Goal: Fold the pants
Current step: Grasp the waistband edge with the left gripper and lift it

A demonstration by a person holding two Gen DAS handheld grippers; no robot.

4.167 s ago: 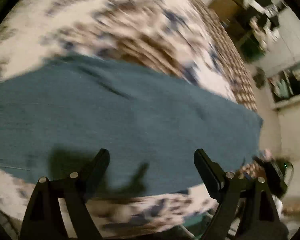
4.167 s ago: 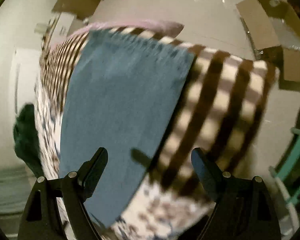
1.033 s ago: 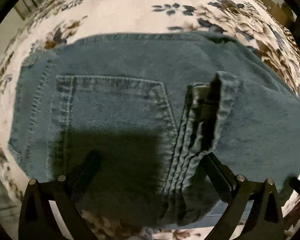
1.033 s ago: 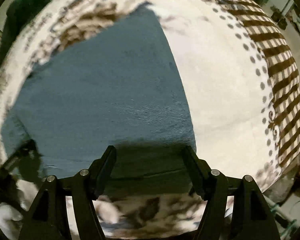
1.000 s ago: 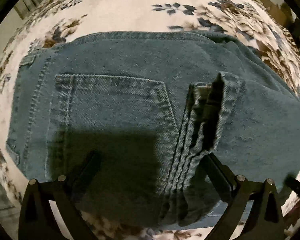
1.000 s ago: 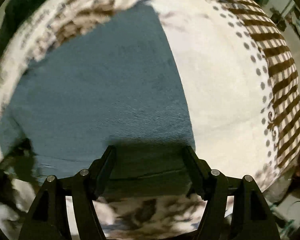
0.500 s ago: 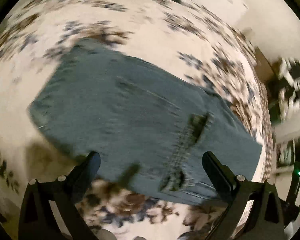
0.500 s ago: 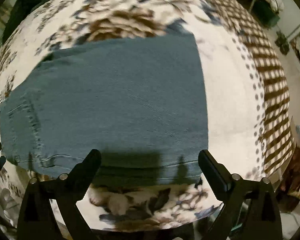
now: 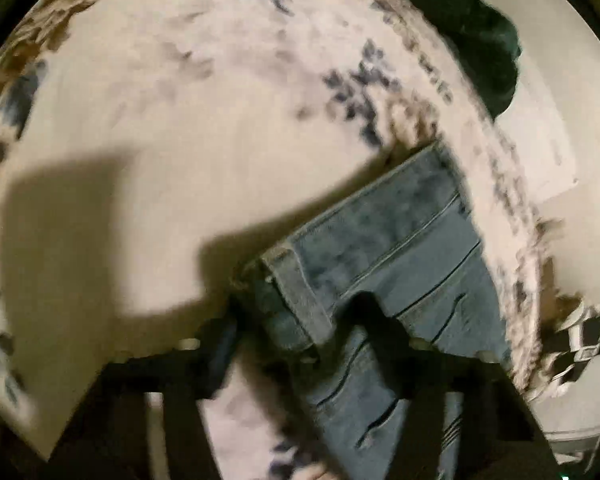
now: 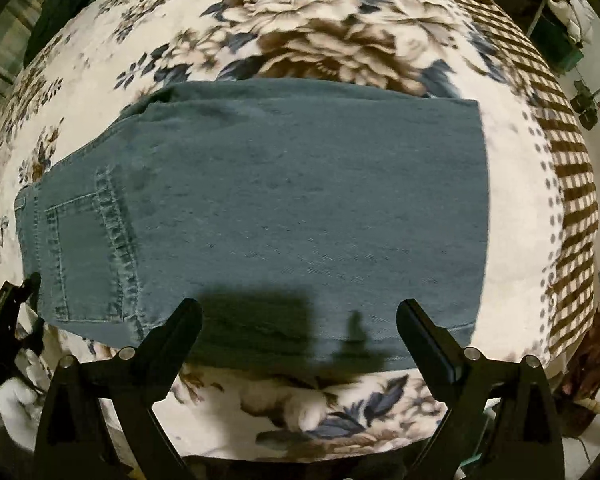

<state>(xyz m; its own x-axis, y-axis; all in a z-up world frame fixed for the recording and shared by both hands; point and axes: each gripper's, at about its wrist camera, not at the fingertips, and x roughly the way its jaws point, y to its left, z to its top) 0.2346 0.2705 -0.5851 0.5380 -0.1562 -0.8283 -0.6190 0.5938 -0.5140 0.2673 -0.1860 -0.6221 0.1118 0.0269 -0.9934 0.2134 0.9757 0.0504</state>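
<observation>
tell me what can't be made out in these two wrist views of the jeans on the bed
- Left wrist view: motion blur smears the waistband of the blue denim jeans; whether the closing jaws of the left gripper already press it is unclear.
- Left wrist view: the dark green fabric heap is blurred and partly hidden behind the edge of the floral bedspread.
- Right wrist view: the open right gripper and its shadow hide the jeans' near edge.
</observation>
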